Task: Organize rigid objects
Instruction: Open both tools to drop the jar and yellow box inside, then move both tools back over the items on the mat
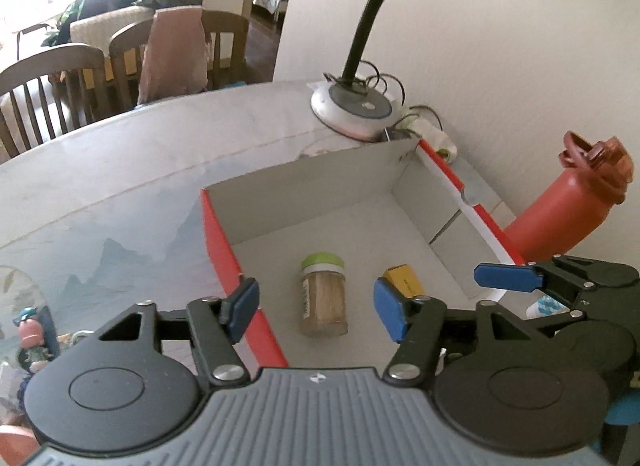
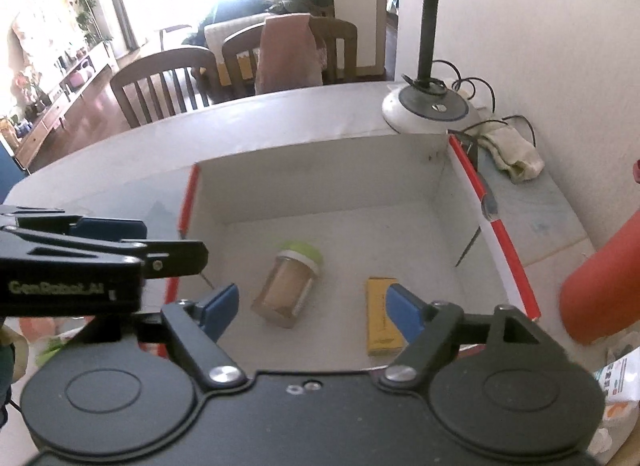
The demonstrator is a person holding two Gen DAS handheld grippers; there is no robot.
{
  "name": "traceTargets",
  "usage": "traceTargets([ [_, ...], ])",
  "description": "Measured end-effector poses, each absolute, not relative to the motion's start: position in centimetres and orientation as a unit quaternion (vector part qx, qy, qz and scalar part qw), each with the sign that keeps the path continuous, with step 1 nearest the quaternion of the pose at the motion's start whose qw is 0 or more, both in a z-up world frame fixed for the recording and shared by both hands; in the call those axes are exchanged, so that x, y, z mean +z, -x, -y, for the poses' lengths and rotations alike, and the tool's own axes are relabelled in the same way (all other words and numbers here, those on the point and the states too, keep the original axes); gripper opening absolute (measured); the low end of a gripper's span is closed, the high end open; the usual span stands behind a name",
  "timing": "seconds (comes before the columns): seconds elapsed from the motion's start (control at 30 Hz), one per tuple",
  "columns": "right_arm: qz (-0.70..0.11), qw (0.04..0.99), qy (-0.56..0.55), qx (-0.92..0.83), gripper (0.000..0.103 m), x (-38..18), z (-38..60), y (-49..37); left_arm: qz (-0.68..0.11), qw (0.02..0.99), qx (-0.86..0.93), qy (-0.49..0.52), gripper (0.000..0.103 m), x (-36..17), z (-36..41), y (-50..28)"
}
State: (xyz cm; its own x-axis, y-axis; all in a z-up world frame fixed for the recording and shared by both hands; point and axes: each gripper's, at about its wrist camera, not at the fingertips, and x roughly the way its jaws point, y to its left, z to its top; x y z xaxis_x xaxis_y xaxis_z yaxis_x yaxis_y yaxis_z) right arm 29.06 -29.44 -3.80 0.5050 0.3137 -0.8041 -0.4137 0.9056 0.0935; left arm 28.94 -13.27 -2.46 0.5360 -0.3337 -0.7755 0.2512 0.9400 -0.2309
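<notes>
A white cardboard box with red rims (image 1: 320,181) (image 2: 320,181) sits on the table. Inside it lie a clear toothpick jar with a green lid (image 1: 323,294) (image 2: 290,286) on its side and a small yellow box (image 1: 404,280) (image 2: 382,318). My left gripper (image 1: 316,308) is open and empty, hovering over the box's near left rim above the jar. My right gripper (image 2: 312,308) is open and empty above the box's near edge. Each gripper shows at the edge of the other's view: the right one (image 1: 520,276), the left one (image 2: 108,242).
A red water bottle (image 1: 560,209) (image 2: 604,286) leans by the wall right of the box. A desk lamp base (image 1: 352,109) (image 2: 428,111) with cables and a cloth (image 2: 512,153) sits behind the box. Small figurines (image 1: 32,342) stand at left. Wooden chairs (image 2: 160,81) line the table's far side.
</notes>
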Motion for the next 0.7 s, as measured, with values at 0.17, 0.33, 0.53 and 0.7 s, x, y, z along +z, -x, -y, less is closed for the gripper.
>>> traceTargets([
  [0.17,-0.438,0.869,0.052,0.223,0.082,-2.7,28.9,-27.3,-0.434,0.884,-0.168,0.046,0.064,-1.1,11.5,-26.7],
  [0.33,-0.424,0.872,0.052,0.237,0.085,-1.7,28.1,-25.4,-0.422,0.889,-0.170,0.054,0.069,0.0,9.6,-24.5],
  [0.53,-0.409,0.874,0.051,0.258,0.089,-0.7,27.0,-23.1,-0.410,0.893,-0.174,0.071,0.071,0.9,6.9,-21.8],
  [0.7,-0.392,0.876,0.045,0.279,0.090,0.0,26.0,-21.0,-0.394,0.902,-0.162,0.071,0.079,1.8,4.1,-19.1],
])
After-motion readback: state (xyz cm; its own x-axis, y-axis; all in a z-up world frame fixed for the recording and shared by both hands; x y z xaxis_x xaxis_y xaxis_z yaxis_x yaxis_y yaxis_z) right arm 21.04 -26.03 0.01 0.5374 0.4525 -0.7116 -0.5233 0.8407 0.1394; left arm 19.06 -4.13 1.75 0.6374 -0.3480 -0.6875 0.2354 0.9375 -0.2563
